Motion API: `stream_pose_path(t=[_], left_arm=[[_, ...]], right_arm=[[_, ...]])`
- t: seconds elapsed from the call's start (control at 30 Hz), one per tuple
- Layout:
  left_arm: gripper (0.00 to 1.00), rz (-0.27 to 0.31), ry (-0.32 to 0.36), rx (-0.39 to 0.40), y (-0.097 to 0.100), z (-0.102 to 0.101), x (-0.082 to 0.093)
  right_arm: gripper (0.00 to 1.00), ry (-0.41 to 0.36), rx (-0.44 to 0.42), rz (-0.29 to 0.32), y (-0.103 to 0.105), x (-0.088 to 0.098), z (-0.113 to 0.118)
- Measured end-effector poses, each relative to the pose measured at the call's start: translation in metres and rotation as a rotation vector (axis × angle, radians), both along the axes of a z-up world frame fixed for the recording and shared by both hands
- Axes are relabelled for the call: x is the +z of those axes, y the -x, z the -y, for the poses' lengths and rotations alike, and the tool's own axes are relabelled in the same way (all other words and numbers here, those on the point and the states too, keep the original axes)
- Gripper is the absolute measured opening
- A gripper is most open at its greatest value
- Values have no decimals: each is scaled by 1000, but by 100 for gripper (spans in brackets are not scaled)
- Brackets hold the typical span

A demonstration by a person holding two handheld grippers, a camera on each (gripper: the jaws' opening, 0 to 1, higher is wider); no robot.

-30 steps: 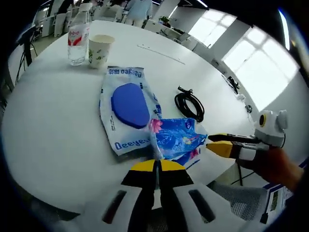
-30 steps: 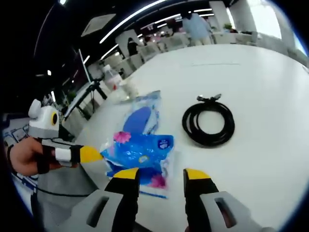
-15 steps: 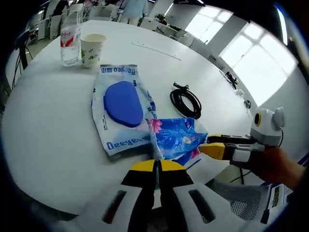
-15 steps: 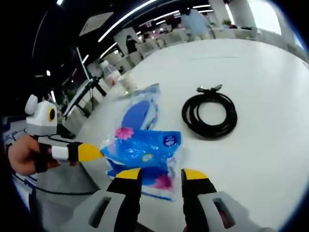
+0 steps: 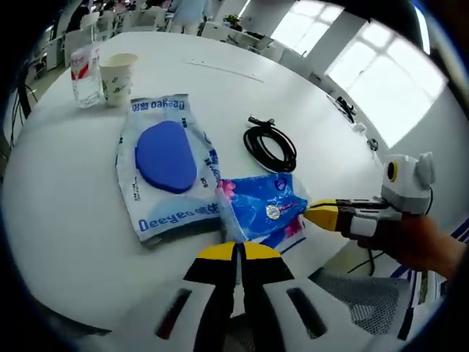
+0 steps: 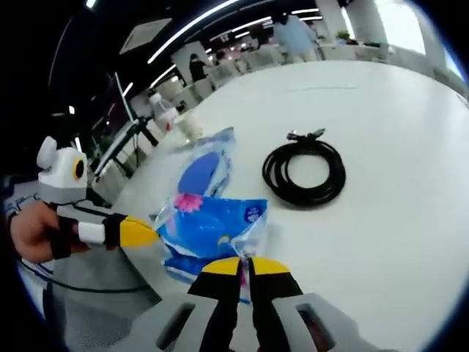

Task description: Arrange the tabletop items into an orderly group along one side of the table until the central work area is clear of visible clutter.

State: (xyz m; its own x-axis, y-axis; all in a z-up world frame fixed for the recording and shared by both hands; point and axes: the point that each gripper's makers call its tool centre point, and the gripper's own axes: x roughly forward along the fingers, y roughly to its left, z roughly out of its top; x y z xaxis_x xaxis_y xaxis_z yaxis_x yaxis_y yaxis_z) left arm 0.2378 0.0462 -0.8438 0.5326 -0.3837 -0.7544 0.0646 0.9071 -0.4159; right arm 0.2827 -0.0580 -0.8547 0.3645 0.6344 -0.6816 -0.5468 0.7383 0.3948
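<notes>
A blue flowered tissue packet point(image 5: 260, 211) lies near the table's edge, partly on a white and blue wet-wipes pack point(image 5: 165, 172). My left gripper point(image 5: 238, 251) is shut on the packet's near corner. From the right, my right gripper point(image 5: 309, 213) pinches its other corner. In the right gripper view the packet point(image 6: 212, 226) lies just beyond my right gripper point(image 6: 242, 264), which is shut on its edge. The left gripper point(image 6: 150, 236) holds its left corner. The wipes pack point(image 6: 209, 165) lies behind the packet.
A coiled black cable point(image 5: 270, 147) point(image 6: 304, 172) lies right of the wipes. A paper cup point(image 5: 117, 73) and a water bottle point(image 5: 84, 67) stand at the far left of the round white table point(image 5: 66, 213). Chairs and people are beyond the table.
My right gripper's jaws have come together on the packet's edge. The left gripper has kept its hold, and the packet has shifted slightly off the wipes pack.
</notes>
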Motion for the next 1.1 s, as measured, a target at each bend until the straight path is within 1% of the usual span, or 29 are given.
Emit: stream_pose_path(t=[0.1, 0.23, 0.37, 0.5, 0.57, 0.6, 0.67, 0.83, 0.93, 1.1], left_arm=[[0, 1, -6, -14, -2, 4, 0], [0, -7, -22, -52, 3, 11, -3], [0, -15, -30, -65, 4, 12, -5], [0, -10, -33, -73, 2, 13, -5], [0, -1, -50, -104, 0, 15, -6], [0, 10, -87, -139, -1, 13, -6], [0, 13, -95, -147, -4, 15, -6], [0, 34, -100, -162, -15, 14, -3], [0, 44, -98, -172, -21, 16, -3], [0, 75, -115, -216, -32, 26, 4]], right_arm=[[0, -2, -5, 8, -1, 1, 2], [0, 6, -4, 9, 6, 0, 7], [0, -10, -42, -2, 13, 0, 11], [0, 16, -48, -1, 22, -4, 19], [0, 1, -61, -4, 22, -3, 19], [0, 0, -65, -6, 23, -3, 20], [0, 0, -68, -5, 24, -4, 19], [0, -9, -89, -1, 19, 0, 25], [0, -16, -109, 4, 10, 5, 30], [0, -17, -119, 21, -6, 10, 33]])
